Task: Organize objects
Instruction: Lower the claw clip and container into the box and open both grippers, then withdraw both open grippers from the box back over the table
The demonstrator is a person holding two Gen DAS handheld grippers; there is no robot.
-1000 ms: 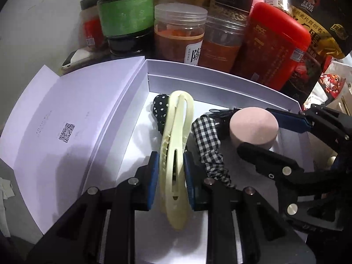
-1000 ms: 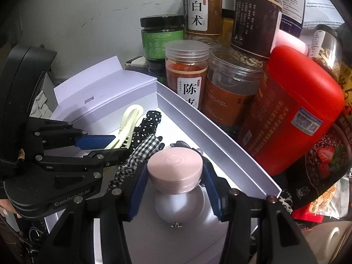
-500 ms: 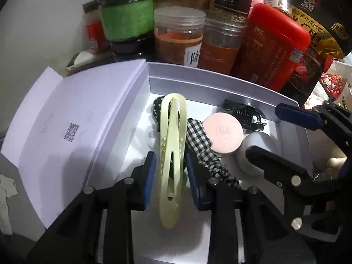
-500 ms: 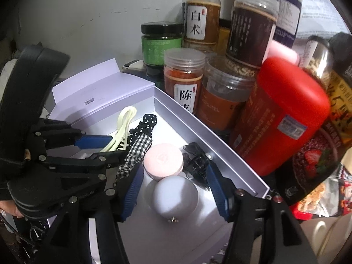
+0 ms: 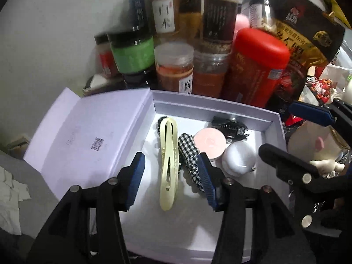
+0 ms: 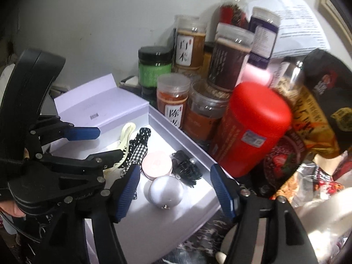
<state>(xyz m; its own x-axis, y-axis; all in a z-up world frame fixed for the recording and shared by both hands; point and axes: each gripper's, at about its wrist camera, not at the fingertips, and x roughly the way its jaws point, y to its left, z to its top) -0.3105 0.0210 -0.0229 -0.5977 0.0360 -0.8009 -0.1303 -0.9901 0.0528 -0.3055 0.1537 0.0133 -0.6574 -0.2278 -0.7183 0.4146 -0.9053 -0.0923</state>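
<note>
An open white box (image 5: pixel 220 107) (image 6: pixel 176 132) holds a pale yellow hair clip (image 5: pixel 168 165) (image 6: pixel 126 134), a black-and-white checked scrunchie (image 5: pixel 189 154) (image 6: pixel 138 151), a pink round case (image 5: pixel 210 142) (image 6: pixel 156 165), a silver ball-shaped container (image 5: pixel 238 157) (image 6: pixel 166 191) and a black claw clip (image 5: pixel 231 126) (image 6: pixel 187 169). My left gripper (image 5: pixel 172 182) is open and empty above the yellow clip. My right gripper (image 6: pixel 176 193) is open and empty above the silver container; it also shows in the left wrist view (image 5: pixel 292 132).
The box lid (image 5: pixel 88 140) lies open to the left. Several jars (image 5: pixel 173 70) and a red canister (image 5: pixel 255 66) (image 6: pixel 253 127) crowd the box's far side. Snack bags (image 6: pixel 308 114) and a cream toy figure (image 5: pixel 312 147) lie right. Torn paper (image 5: pixel 11 193) lies left.
The left gripper let go of the yellow clip and the right gripper let go of the pink case. Both opened and pulled back up from the box.
</note>
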